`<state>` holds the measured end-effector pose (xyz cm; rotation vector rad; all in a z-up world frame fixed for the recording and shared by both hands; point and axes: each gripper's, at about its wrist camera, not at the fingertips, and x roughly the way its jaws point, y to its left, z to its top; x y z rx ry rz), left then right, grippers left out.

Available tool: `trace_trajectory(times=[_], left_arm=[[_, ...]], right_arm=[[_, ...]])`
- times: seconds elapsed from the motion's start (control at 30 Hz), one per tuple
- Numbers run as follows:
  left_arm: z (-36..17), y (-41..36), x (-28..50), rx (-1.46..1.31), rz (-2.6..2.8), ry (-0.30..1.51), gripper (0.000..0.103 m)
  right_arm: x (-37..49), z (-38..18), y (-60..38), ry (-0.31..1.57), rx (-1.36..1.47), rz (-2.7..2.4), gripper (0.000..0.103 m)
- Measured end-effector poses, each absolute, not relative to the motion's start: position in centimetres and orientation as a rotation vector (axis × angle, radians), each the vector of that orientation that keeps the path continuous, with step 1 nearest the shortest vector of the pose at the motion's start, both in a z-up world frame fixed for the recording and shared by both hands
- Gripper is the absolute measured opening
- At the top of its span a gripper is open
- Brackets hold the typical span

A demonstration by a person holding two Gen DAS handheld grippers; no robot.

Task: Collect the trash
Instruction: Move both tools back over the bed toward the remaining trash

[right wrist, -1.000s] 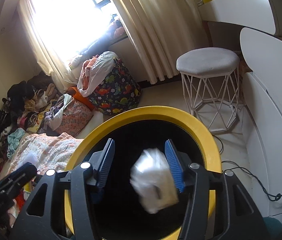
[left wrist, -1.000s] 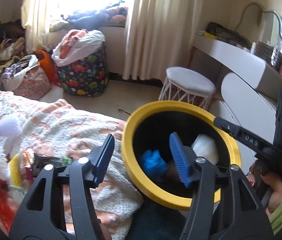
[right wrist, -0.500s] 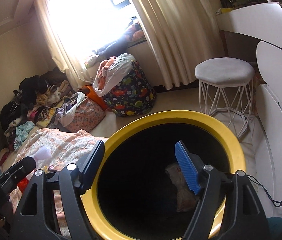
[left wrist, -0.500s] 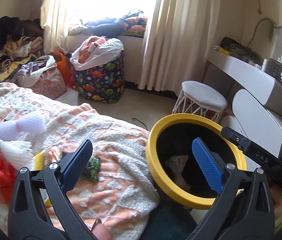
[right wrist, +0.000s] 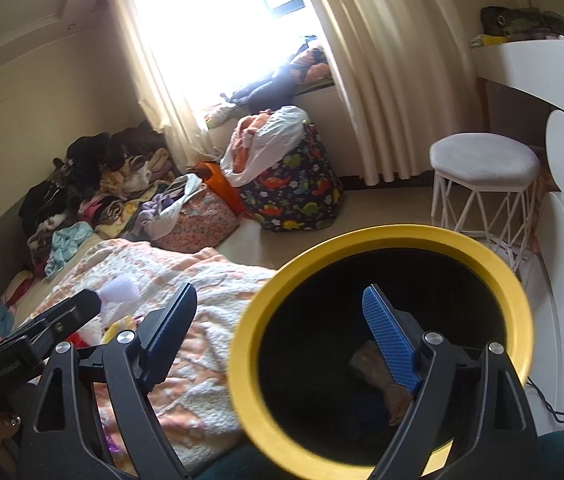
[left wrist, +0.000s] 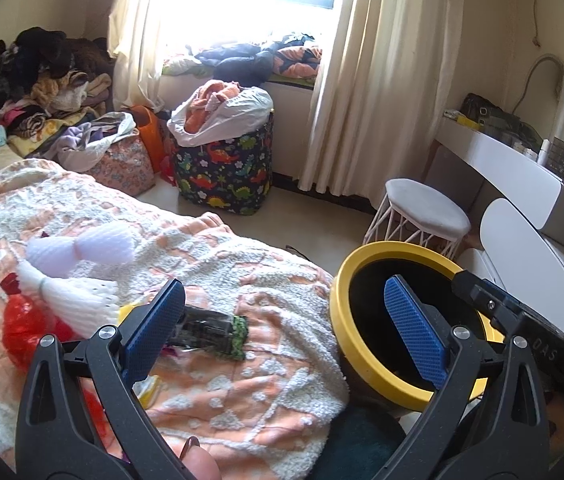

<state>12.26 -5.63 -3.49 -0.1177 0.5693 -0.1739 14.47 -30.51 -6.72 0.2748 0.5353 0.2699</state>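
A black bin with a yellow rim [left wrist: 346, 268] [right wrist: 242, 360] stands beside the bed. Brownish crumpled trash [right wrist: 377, 368] lies deep inside it. My left gripper [left wrist: 282, 320] is open wide and empty, straddling the blanket edge and the bin's rim. On the blanket lie a dark green wrapper [left wrist: 214, 328], a red plastic bag [left wrist: 26, 328], white foam netting [left wrist: 70, 296] and a yellow scrap [left wrist: 146, 388]. My right gripper [right wrist: 278, 336] hangs over the bin's left rim, its jaws opening with nothing between them. Each gripper shows at the edge of the other's view.
The bed's orange and white blanket [left wrist: 242, 380] fills the left. Past it stand a dinosaur-print hamper [left wrist: 226, 176], a floral bag [left wrist: 122, 164] and a clothes pile [left wrist: 34, 80]. A white stool [left wrist: 421, 212] and white vanity [left wrist: 521, 176] are right of the bin. A cable [right wrist: 561, 408] lies on the floor.
A white wad fell from the right gripper into the bin, and a blue piece near the left gripper went in too. Both grippers opened wider and pulled back and left toward the bed.
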Motion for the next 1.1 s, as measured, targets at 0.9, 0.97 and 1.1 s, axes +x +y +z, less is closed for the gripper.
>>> trace_trajectory(times=[0.9, 0.97, 1.1], left_arm=[[-3.3, 2.3, 11.0, -0.197, -0.027, 0.532, 0.092], [-3.4, 3.2, 10.8, -0.207, -0.009, 0.531, 0.092], [-3.6, 5.1, 10.6, -0.231, 0.03, 0.531, 0.092]], right_arm=[[11.1, -6.8, -19.5, 0.607, 0.119, 0.543, 0.087], [10.7, -6.9, -18.6, 0.617, 0.105, 0.575, 0.087], [9.9, -7.3, -16.8, 0.642, 0.073, 0.628, 0.087]])
